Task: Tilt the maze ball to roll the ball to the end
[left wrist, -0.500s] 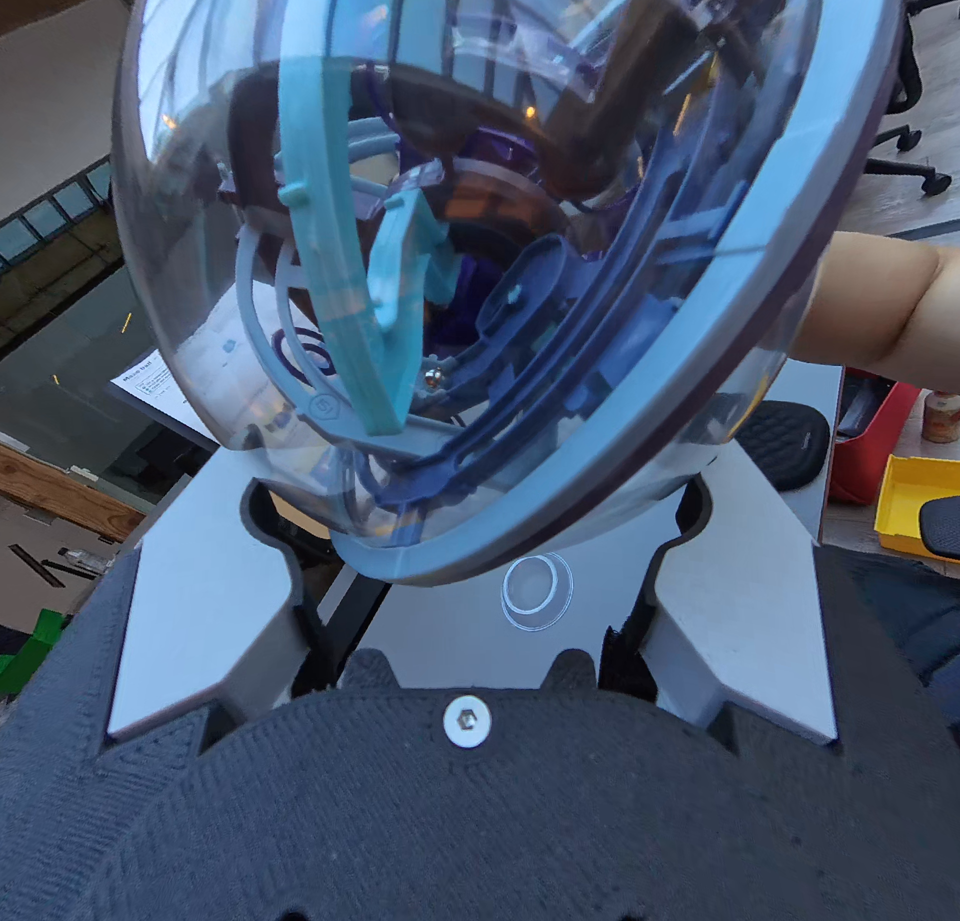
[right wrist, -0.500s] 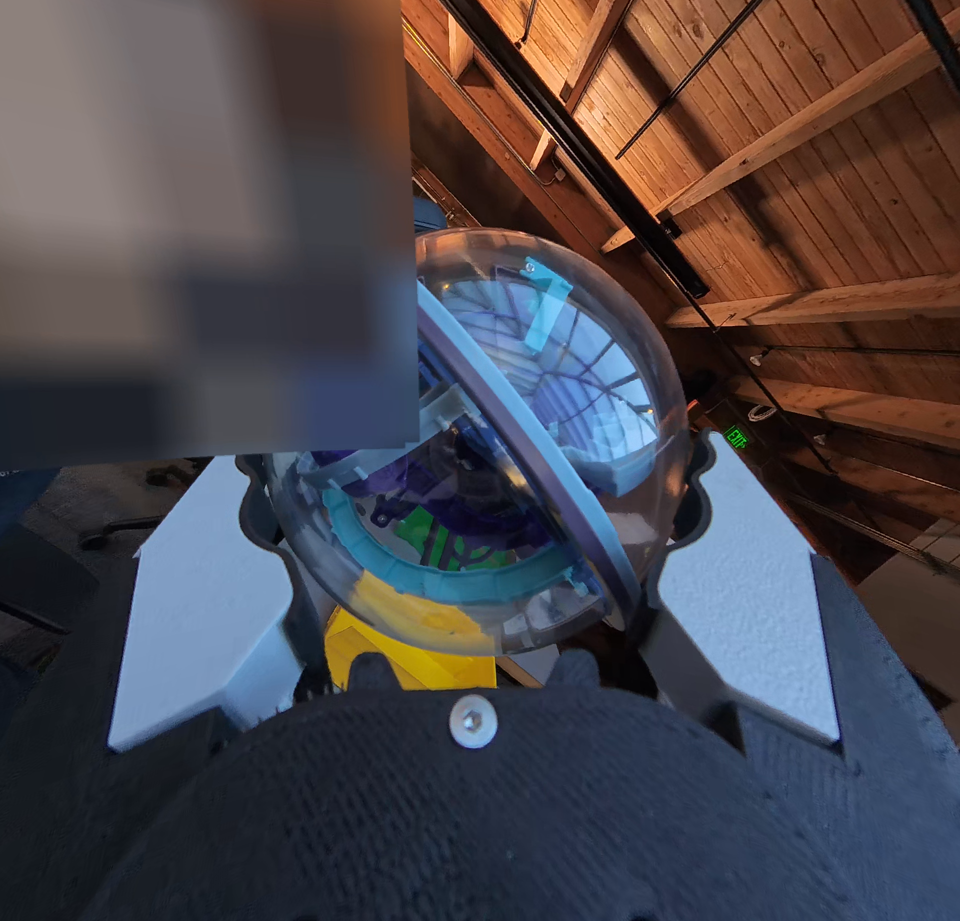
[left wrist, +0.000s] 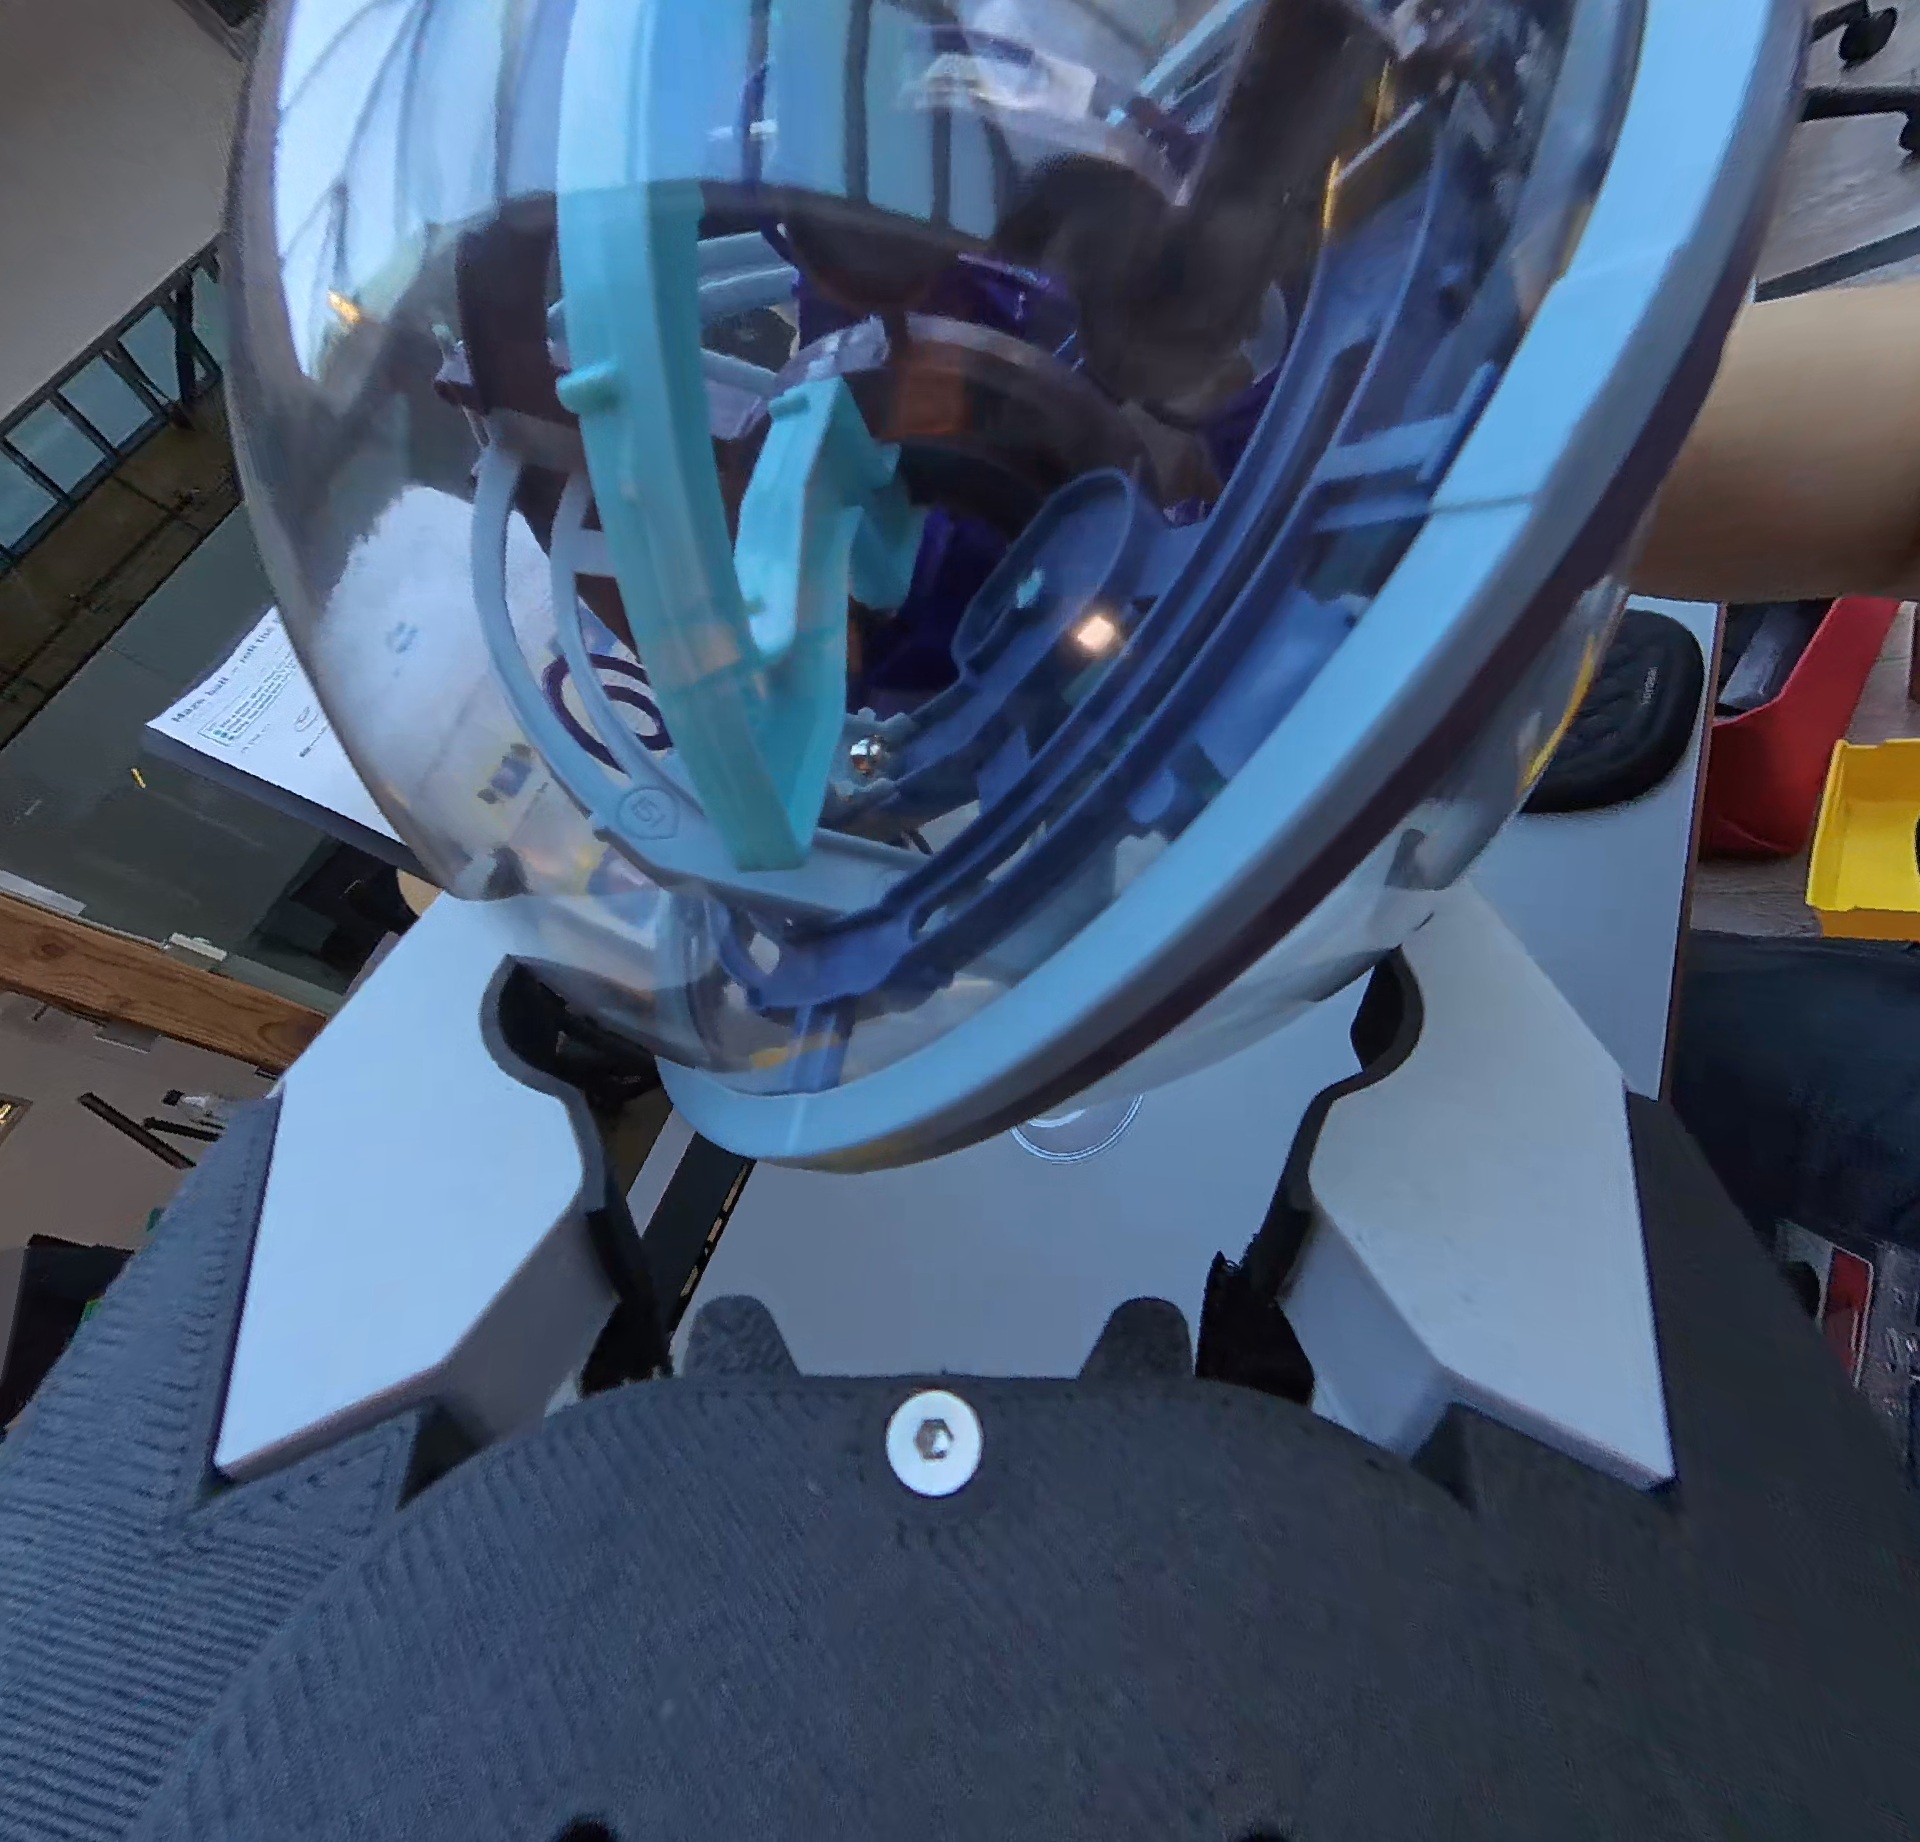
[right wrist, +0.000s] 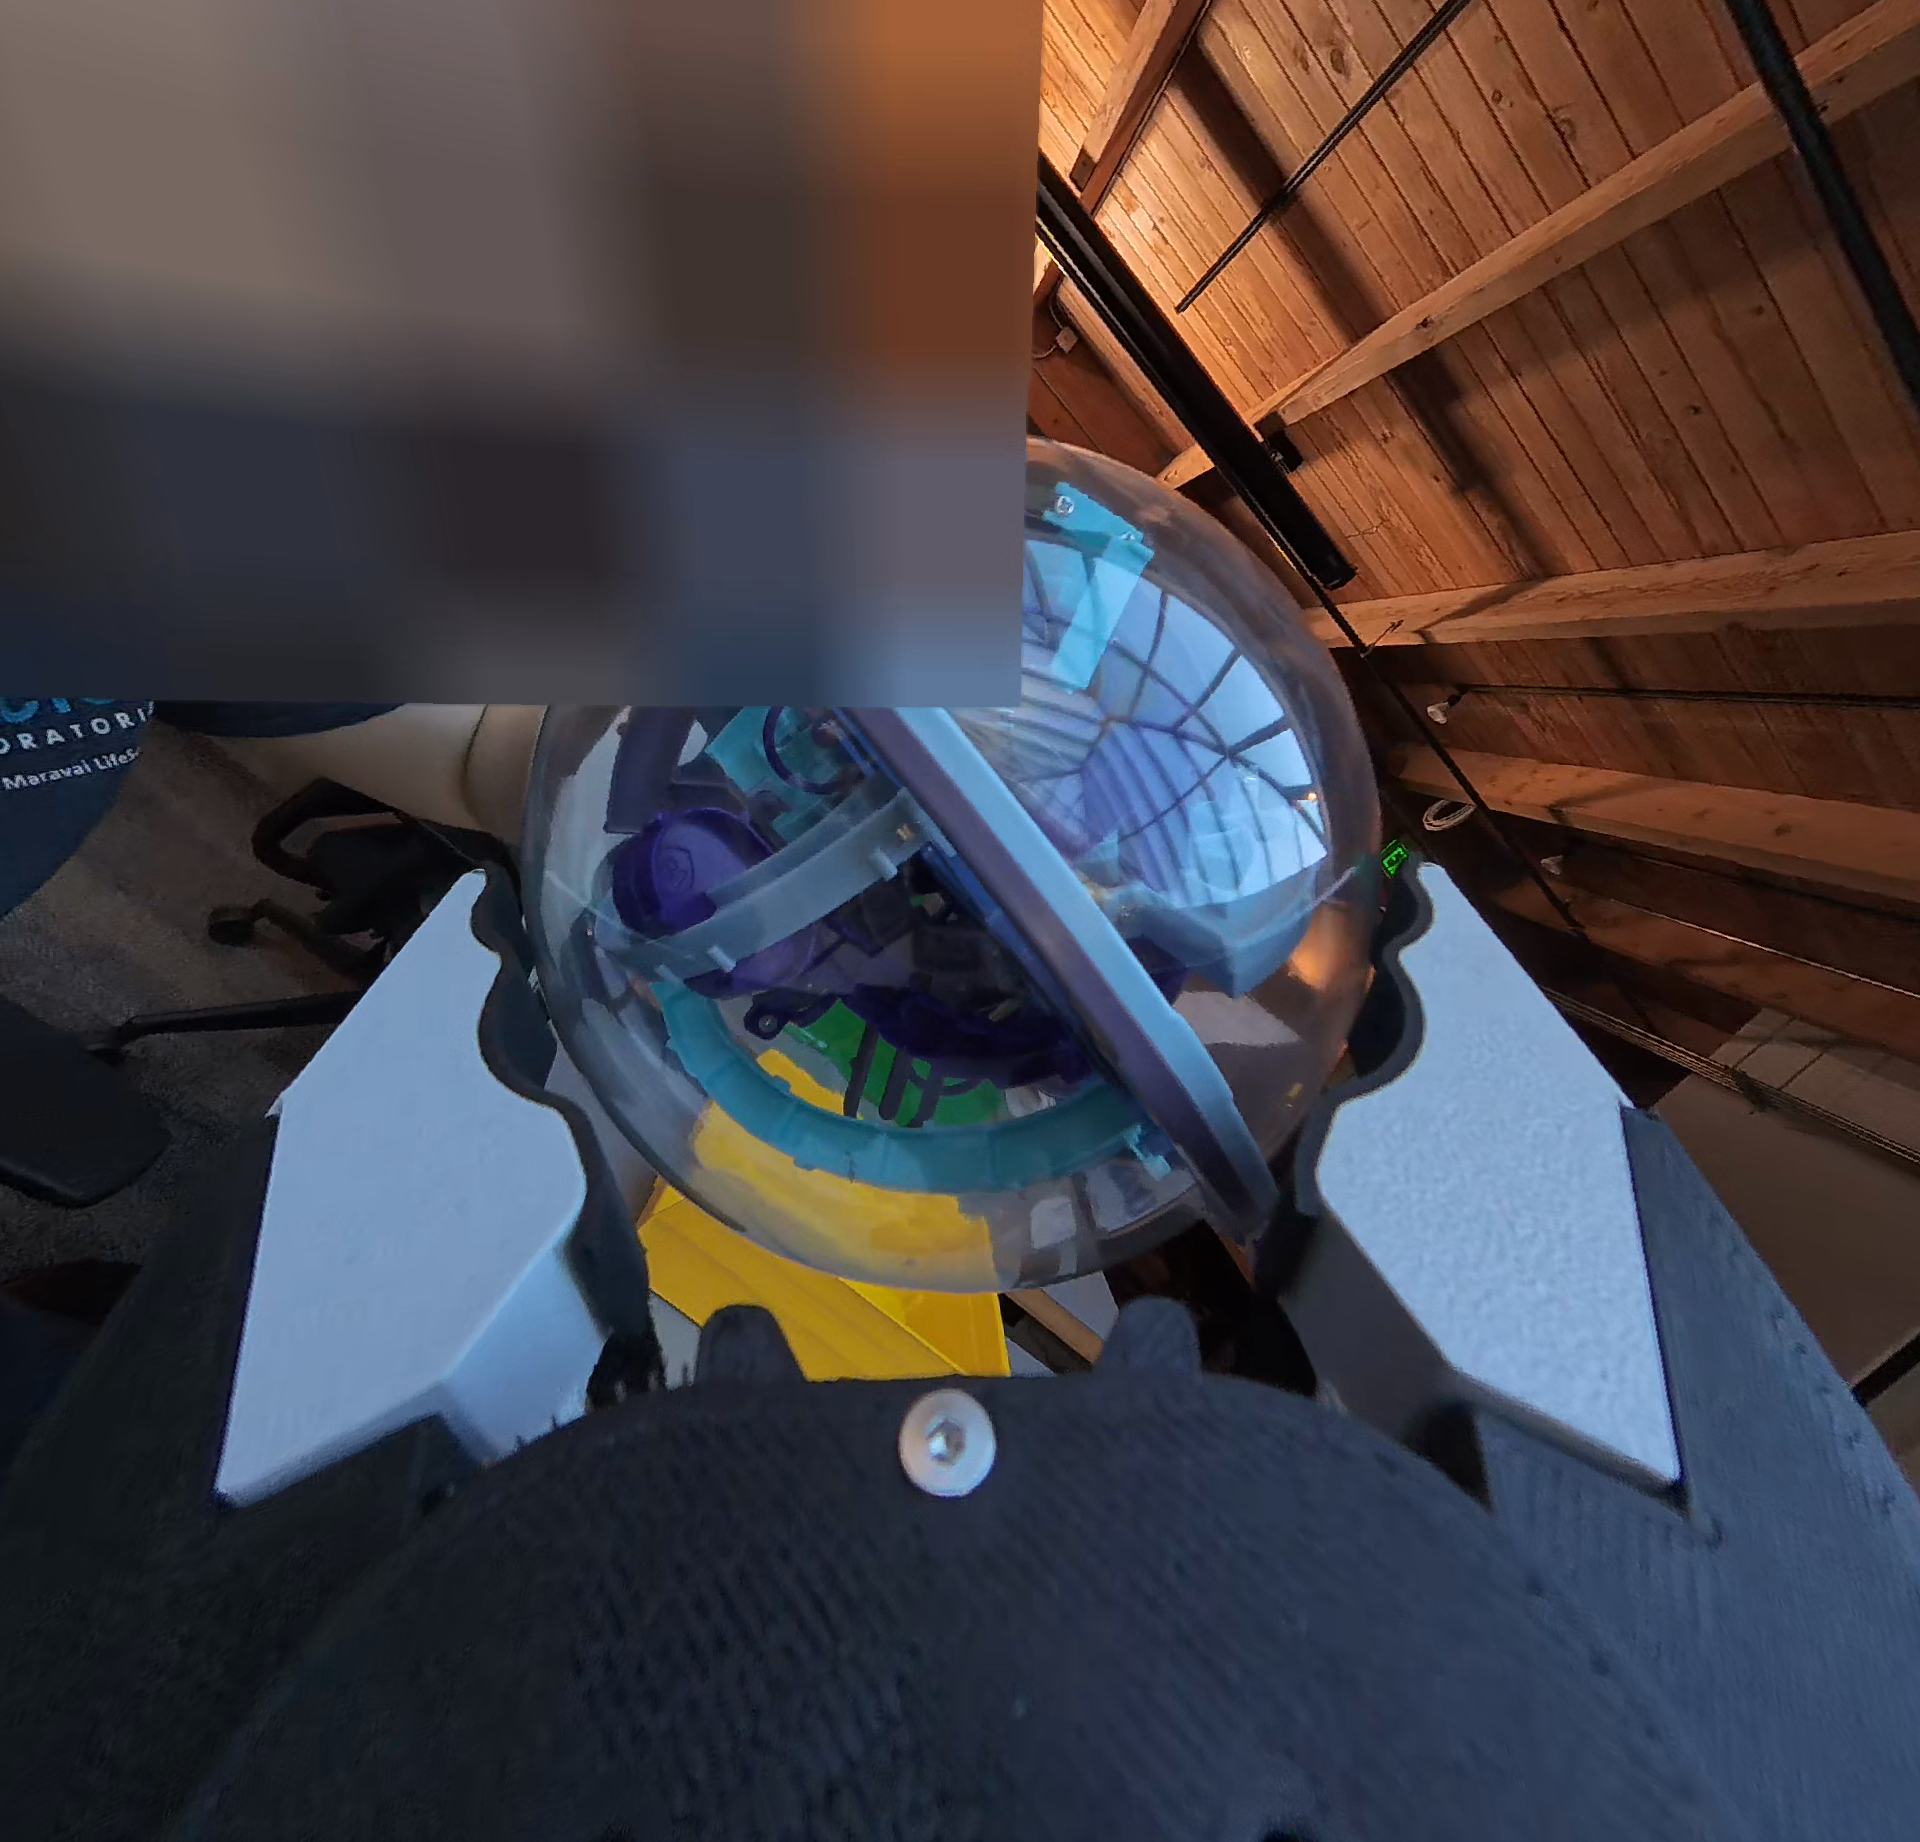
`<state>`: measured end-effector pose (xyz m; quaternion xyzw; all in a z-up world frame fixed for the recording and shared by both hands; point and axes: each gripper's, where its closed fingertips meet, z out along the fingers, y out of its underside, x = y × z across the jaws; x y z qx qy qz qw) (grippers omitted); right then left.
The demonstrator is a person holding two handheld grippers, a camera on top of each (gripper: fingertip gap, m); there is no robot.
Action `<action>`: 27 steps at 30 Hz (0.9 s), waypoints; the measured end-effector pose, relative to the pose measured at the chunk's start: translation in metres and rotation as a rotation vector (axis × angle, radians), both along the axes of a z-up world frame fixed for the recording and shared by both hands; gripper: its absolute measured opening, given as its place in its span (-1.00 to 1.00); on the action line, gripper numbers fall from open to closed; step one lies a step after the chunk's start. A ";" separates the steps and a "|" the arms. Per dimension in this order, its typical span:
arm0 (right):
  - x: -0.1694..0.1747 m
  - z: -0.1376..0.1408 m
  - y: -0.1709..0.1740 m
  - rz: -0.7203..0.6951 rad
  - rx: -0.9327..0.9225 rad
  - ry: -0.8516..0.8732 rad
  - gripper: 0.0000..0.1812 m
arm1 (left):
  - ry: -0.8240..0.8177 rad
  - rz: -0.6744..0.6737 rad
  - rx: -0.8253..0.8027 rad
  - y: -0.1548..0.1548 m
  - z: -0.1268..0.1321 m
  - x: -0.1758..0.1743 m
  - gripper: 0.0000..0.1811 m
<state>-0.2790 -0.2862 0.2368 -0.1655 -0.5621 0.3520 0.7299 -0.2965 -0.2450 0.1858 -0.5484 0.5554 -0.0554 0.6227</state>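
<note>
The maze ball (left wrist: 935, 442) is a clear sphere with a grey equator ring and teal, blue and purple tracks inside. It is held up in the air and tilted. A small steel ball (left wrist: 868, 750) sits low inside, at the foot of the teal track. My left gripper (left wrist: 956, 1013) is shut on the sphere's lower part, with its pads against both sides. My right gripper (right wrist: 940, 961) is shut on the maze ball (right wrist: 935, 909) from the other side, with the ring running diagonally between its fingers.
Below lies a white table (left wrist: 987, 1252) with a paper sheet (left wrist: 249, 712), a black pad (left wrist: 1621, 712), a red bin (left wrist: 1787, 732) and a yellow bin (left wrist: 1860, 836). A person's forearm (left wrist: 1818, 442) is at right. A wooden ceiling (right wrist: 1558, 338) fills the right wrist view.
The sphere has turned slightly in both grips and sits a little closer in the left wrist view. The steel ball stays at the foot of the teal track.
</note>
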 end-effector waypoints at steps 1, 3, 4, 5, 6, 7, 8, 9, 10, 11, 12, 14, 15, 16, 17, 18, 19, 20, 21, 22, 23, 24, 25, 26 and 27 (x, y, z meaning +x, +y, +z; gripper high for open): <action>0.000 -0.003 0.001 -0.003 0.000 0.003 0.73 | 0.007 0.001 0.002 0.001 -0.002 -0.001 0.72; -0.001 -0.008 0.002 -0.012 0.010 0.010 0.73 | 0.022 0.001 0.015 0.002 -0.006 -0.002 0.72; -0.002 -0.010 0.003 -0.017 0.016 0.011 0.73 | 0.030 0.003 0.023 0.003 -0.008 -0.003 0.72; -0.002 -0.013 0.003 -0.024 0.022 0.011 0.73 | 0.038 0.005 0.032 0.003 -0.009 -0.003 0.72; -0.002 -0.015 0.004 -0.030 0.028 0.012 0.73 | 0.046 0.006 0.041 0.004 -0.011 -0.004 0.72; -0.003 -0.017 0.005 -0.036 0.031 0.014 0.73 | 0.053 0.006 0.048 0.005 -0.013 -0.004 0.72; -0.003 -0.020 0.006 -0.042 0.034 0.017 0.73 | 0.061 0.006 0.053 0.006 -0.014 -0.005 0.71; -0.003 -0.021 0.007 -0.048 0.036 0.019 0.73 | 0.070 0.006 0.056 0.007 -0.016 -0.005 0.72; -0.004 -0.023 0.009 -0.054 0.038 0.020 0.73 | 0.078 0.008 0.061 0.008 -0.017 -0.006 0.72; -0.004 -0.025 0.011 -0.060 0.044 0.022 0.73 | 0.087 0.010 0.068 0.010 -0.018 -0.007 0.72; -0.004 -0.026 0.012 -0.065 0.049 0.024 0.73 | 0.096 0.013 0.076 0.012 -0.019 -0.007 0.71; -0.005 -0.029 0.016 -0.075 0.058 0.027 0.73 | 0.114 0.020 0.089 0.015 -0.020 -0.009 0.72; -0.006 -0.030 0.018 -0.081 0.065 0.029 0.73 | 0.125 0.026 0.098 0.017 -0.020 -0.010 0.71; -0.007 -0.031 0.021 -0.085 0.070 0.030 0.73 | 0.135 0.032 0.106 0.020 -0.020 -0.011 0.72; -0.007 -0.032 0.023 -0.087 0.073 0.033 0.73 | 0.145 0.038 0.112 0.022 -0.021 -0.012 0.72; -0.008 -0.033 0.026 -0.087 0.074 0.037 0.73 | 0.152 0.042 0.114 0.024 -0.021 -0.013 0.72; -0.008 -0.033 0.028 -0.083 0.072 0.041 0.73 | 0.158 0.047 0.113 0.026 -0.021 -0.013 0.72; -0.009 -0.033 0.030 -0.078 0.070 0.046 0.73 | 0.161 0.050 0.111 0.028 -0.022 -0.014 0.71; -0.009 -0.034 0.033 -0.074 0.069 0.048 0.73 | 0.165 0.055 0.110 0.030 -0.022 -0.015 0.72; -0.010 -0.034 0.036 -0.074 0.070 0.048 0.73 | 0.171 0.062 0.112 0.033 -0.022 -0.016 0.71; -0.011 -0.035 0.039 -0.075 0.073 0.046 0.73 | 0.177 0.070 0.116 0.036 -0.022 -0.018 0.72; -0.012 -0.035 0.042 -0.077 0.075 0.043 0.73 | 0.183 0.079 0.121 0.039 -0.022 -0.019 0.71; -0.014 -0.036 0.045 -0.079 0.079 0.041 0.73 | 0.189 0.087 0.125 0.041 -0.022 -0.021 0.72; -0.015 -0.036 0.048 -0.081 0.082 0.038 0.73 | 0.194 0.094 0.128 0.044 -0.022 -0.022 0.72; -0.015 -0.036 0.051 -0.082 0.082 0.034 0.73 | 0.197 0.100 0.129 0.046 -0.022 -0.023 0.72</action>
